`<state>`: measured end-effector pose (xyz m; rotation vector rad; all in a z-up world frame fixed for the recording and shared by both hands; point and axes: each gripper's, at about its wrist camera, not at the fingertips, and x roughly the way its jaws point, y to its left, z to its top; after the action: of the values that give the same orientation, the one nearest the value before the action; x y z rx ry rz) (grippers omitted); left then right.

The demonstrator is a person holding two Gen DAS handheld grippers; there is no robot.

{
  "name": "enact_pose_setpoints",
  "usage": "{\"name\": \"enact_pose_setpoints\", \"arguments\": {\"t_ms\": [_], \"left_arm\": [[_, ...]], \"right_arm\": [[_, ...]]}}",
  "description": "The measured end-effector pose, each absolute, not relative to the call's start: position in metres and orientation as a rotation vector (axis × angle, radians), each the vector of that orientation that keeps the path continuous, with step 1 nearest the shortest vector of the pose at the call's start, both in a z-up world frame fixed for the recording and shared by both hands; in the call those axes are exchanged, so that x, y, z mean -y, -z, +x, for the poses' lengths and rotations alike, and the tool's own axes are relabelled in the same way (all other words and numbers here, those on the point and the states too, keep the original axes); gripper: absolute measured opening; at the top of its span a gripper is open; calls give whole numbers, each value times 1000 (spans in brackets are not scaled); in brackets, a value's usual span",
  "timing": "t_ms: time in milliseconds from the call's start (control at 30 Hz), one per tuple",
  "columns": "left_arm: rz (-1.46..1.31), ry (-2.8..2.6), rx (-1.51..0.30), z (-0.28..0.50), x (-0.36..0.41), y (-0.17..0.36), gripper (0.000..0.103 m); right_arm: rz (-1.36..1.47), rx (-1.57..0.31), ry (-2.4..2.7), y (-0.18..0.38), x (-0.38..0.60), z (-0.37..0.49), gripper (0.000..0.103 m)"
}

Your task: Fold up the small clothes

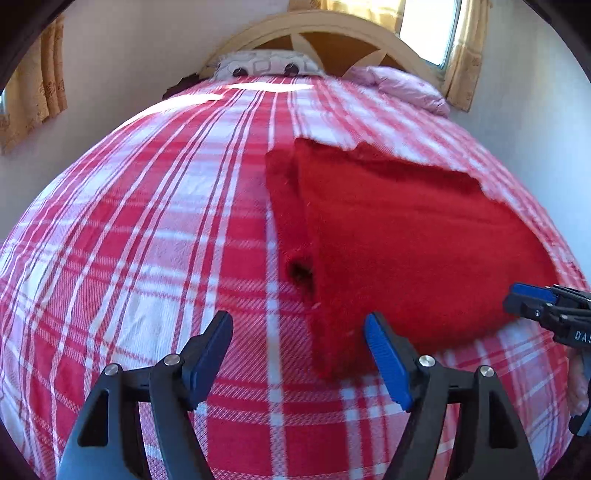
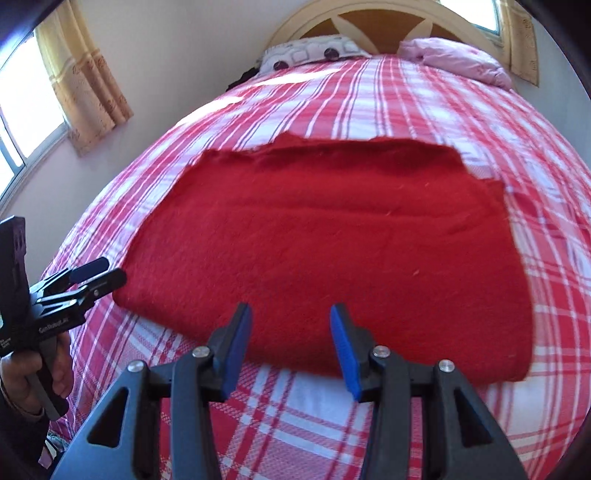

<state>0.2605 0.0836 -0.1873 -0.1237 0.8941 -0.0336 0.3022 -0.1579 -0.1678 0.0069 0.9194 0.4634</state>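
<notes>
Lying crosswise ahead, the folded red fleece garment (image 2: 325,251) is nearer the right tool (image 2: 291,314); both it and the left tool (image 1: 299,325) are held apart, empty.

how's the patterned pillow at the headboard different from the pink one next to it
The patterned pillow is white and grey with square outlines and dark round spots; the pink pillow is plain. The patterned one lies flat and smooth on the left, while the pink one sits on the right, rumpled and creased. Both rest against the headboard on the plaid bedspread.
</notes>
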Motion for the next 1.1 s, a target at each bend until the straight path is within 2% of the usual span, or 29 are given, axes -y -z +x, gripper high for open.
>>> {"name": "enact_pose_setpoints", "arguments": {"t_ms": [100, 300, 433, 600, 767, 867, 933, 1100], "left_arm": [[-132, 51, -876, 252, -86, 194, 76], [-188, 9, -799, 246, -100, 177, 76], [-180, -14, -888, 259, -106, 192, 76], [-187, 20, -879, 256, -110, 191, 77], [-247, -44, -828, 251, -135, 184, 77], [-310, -109, -801, 249, -161, 183, 77], [-345, -140, -823, 249, -175, 187, 77], [-338, -124, -810, 240, -177, 193, 77]], "right_arm": [[-39, -951, -447, 187, 153, 299, 48], [-43, -926, -447, 177, 148, 298, 49], [-89, -897, -506, 170, 115, 296, 49], [-223, -914, -519, 192, 75, 299, 51], [-166, -922, -518, 184, 85, 299, 49], [-175, -870, -536, 172, 80, 285, 50], [-233, -829, -559, 167, 65, 274, 54], [-436, -744, -627, 173, 11, 242, 55]]}}
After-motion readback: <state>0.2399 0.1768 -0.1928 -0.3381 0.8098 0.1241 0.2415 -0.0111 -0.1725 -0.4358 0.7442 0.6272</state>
